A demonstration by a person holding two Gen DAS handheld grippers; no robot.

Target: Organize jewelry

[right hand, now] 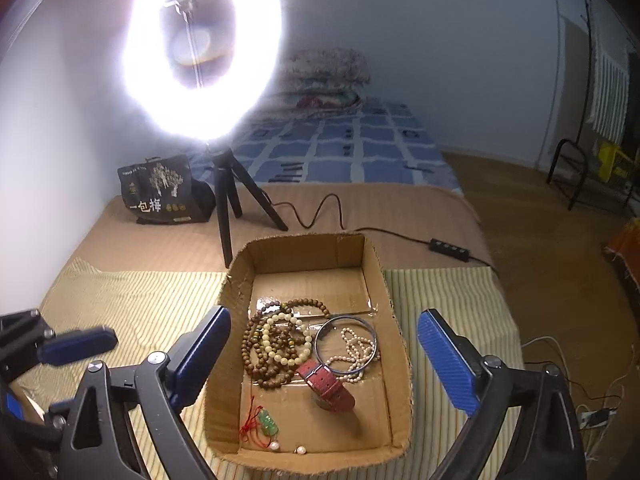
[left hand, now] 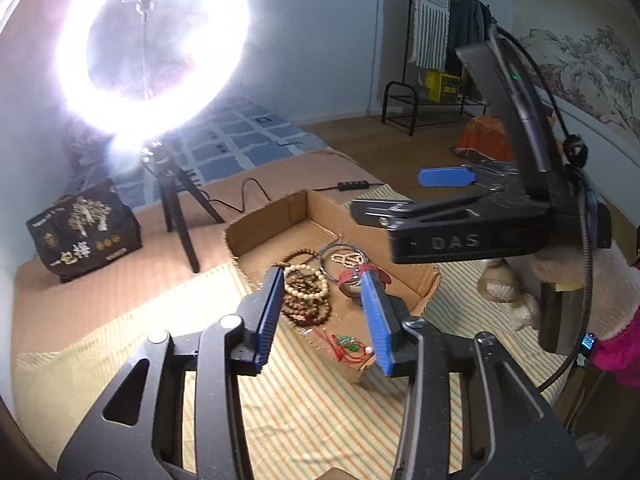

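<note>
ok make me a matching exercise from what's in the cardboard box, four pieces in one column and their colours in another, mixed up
Pieces:
1. watch strap
2. bangle
3. pendant
4. long bead string

Colours:
A. green, on red cord
B. brown
C. red
D. thin blue ring

All four lie inside the cardboard box, on its floor.

Pairs: 1-C, 2-D, 3-A, 4-B
</note>
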